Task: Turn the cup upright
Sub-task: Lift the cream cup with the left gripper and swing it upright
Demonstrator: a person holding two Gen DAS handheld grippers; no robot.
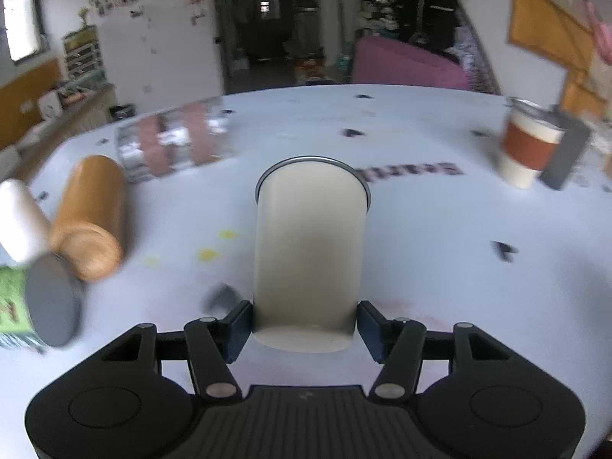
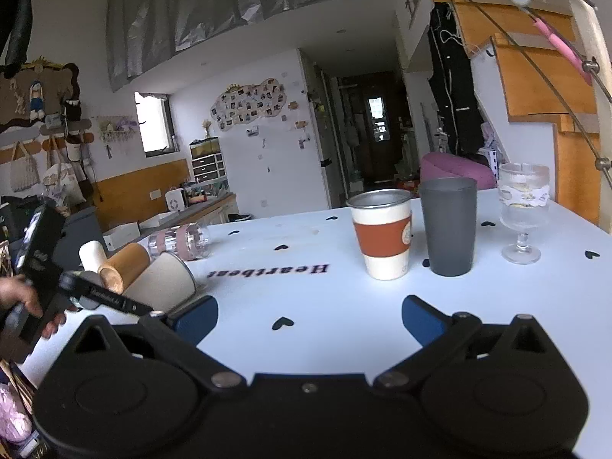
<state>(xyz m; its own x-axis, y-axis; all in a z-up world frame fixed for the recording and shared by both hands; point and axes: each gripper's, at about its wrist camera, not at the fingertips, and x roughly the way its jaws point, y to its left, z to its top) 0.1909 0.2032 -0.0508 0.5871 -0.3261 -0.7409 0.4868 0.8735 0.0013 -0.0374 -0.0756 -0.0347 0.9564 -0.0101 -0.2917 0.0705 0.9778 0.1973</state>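
Note:
A cream metal cup (image 1: 308,252) with a steel rim lies between the fingers of my left gripper (image 1: 305,329), base toward the camera, mouth pointing away. The blue pads (image 1: 239,329) press its sides near the base. In the right wrist view the same cup (image 2: 162,281) is tilted at the left of the white table, held by the left gripper (image 2: 114,300). My right gripper (image 2: 310,315) is open and empty, low over the table's front part.
A wooden cup (image 1: 90,218), a white cup (image 1: 21,222), a grey lid (image 1: 51,302) and a clear pink-banded bottle (image 1: 176,139) lie left. An upright orange-sleeved cup (image 2: 384,233), a grey tumbler (image 2: 449,225) and a stemmed glass (image 2: 522,210) stand at the right.

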